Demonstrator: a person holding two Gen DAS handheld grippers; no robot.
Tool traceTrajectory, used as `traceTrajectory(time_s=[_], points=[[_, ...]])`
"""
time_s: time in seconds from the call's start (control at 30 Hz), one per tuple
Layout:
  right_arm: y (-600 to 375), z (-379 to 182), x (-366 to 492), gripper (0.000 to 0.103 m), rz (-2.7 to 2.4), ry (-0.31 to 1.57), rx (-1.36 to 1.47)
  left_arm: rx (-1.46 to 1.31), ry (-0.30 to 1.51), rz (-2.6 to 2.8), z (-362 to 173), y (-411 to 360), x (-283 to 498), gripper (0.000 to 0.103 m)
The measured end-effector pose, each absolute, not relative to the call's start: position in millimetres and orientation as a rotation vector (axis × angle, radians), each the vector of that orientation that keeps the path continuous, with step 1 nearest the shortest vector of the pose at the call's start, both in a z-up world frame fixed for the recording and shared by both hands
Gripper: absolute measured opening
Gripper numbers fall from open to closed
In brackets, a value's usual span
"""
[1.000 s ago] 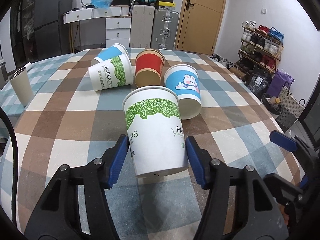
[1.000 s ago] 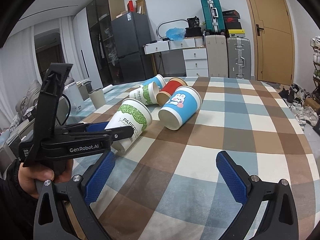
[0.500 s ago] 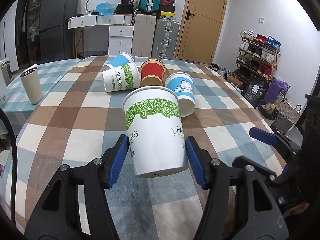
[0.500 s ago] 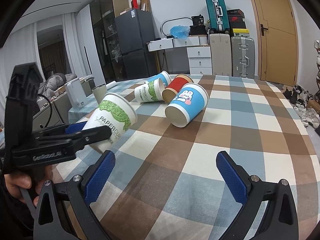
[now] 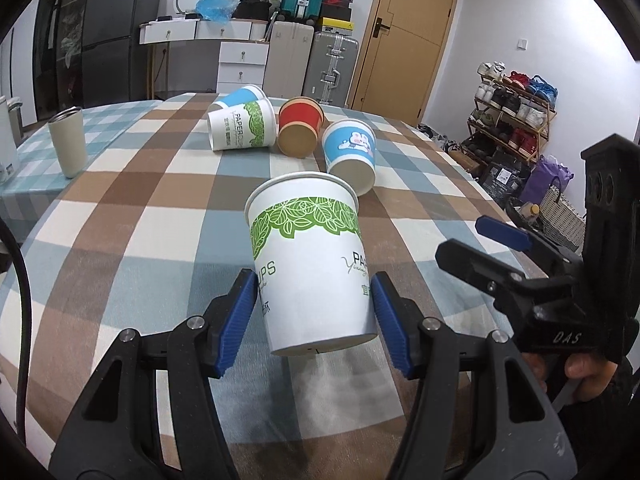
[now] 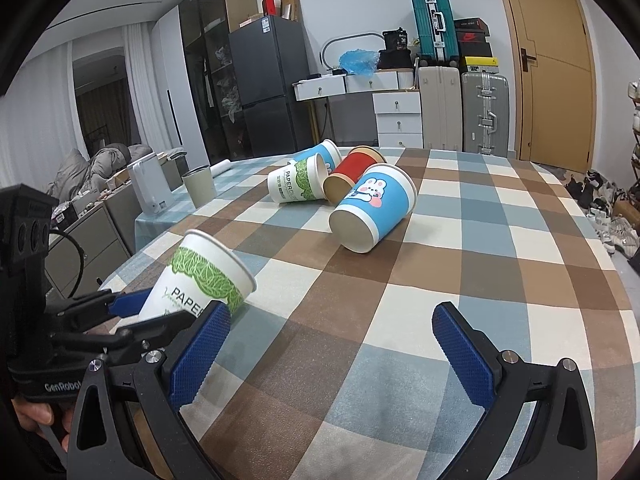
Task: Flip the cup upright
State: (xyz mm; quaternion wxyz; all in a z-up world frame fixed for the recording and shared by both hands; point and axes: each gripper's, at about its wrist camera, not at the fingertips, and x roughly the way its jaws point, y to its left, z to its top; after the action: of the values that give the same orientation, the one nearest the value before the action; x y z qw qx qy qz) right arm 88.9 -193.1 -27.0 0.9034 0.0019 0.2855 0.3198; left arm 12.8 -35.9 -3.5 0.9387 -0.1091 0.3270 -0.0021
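Checked tablecloth [image 5: 120, 208] carries tipped cups at 12 o'clock. Left gripper [image 5: 314, 316] clamps a tilted "PAPER CUPS" cup [image 5: 310, 264]; right gripper [image 6: 332, 344] gapes empty, its housing marked "DAS".

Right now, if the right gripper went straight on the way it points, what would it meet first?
Probably the checked tablecloth: the open right gripper points over bare cloth. The lying blue rabbit cup sits farther along, roughly in line; depth is unclear.

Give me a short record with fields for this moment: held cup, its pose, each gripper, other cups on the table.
held cup: white paper cup with green leaf band
pose: tilted, mouth higher than base, off the checked tablecloth
left gripper: shut on the cup
right gripper: open, holding nothing
lying cups: blue rabbit paper cup, red paper cup, second white leaf-band cup, blue cup behind it
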Motion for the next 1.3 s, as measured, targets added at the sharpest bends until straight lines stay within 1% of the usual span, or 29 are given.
traceTrajectory(time_s=[0.23, 0.5, 0.57, 0.63, 0.67, 0.7, 0.77, 0.87, 0.93, 1.03, 1.3], points=[[-193, -27, 89, 0.103, 0.661, 0.59, 0.003, -0.204, 0.686, -0.012, -14, -50, 6, 0.056], [-193, -27, 88, 0.103, 0.661, 0.589, 0.003, -0.185, 0.673, -0.013, -14, -56, 6, 0.057], [-193, -27, 88, 0.103, 0.661, 0.588, 0.005, -0.177, 0.669, -0.013, -12, -55, 7, 0.061], [-193, -27, 88, 0.103, 0.663, 0.588, 0.011, -0.172, 0.657, -0.005, -10, -53, 5, 0.077], [-194, -27, 89, 0.103, 0.662, 0.589, 0.015, -0.173, 0.642, -0.001, -8, -52, 4, 0.081], [-194, -27, 89, 0.103, 0.663, 0.589, 0.016, -0.172, 0.632, 0.001, -6, -51, 3, 0.084], [-194, -26, 89, 0.103, 0.664, 0.59, 0.021, -0.169, 0.622, 0.003, -2, -49, 2, 0.085], [-195, -26, 89, 0.103, 0.666, 0.591, 0.022, -0.172, 0.609, 0.008, 3, -42, 1, 0.091], [-194, -26, 88, 0.103, 0.675, 0.598, 0.031, -0.183, 0.594, 0.016, 6, -35, 0, 0.101], [-191, -26, 87, 0.103, 0.69, 0.603, 0.038, -0.183, 0.548, 0.027, 14, -24, -4, 0.102], [-174, -26, 83, 0.103, 0.738, 0.621, 0.041, -0.143, 0.503, 0.056, 20, 1, -7, 0.102]])
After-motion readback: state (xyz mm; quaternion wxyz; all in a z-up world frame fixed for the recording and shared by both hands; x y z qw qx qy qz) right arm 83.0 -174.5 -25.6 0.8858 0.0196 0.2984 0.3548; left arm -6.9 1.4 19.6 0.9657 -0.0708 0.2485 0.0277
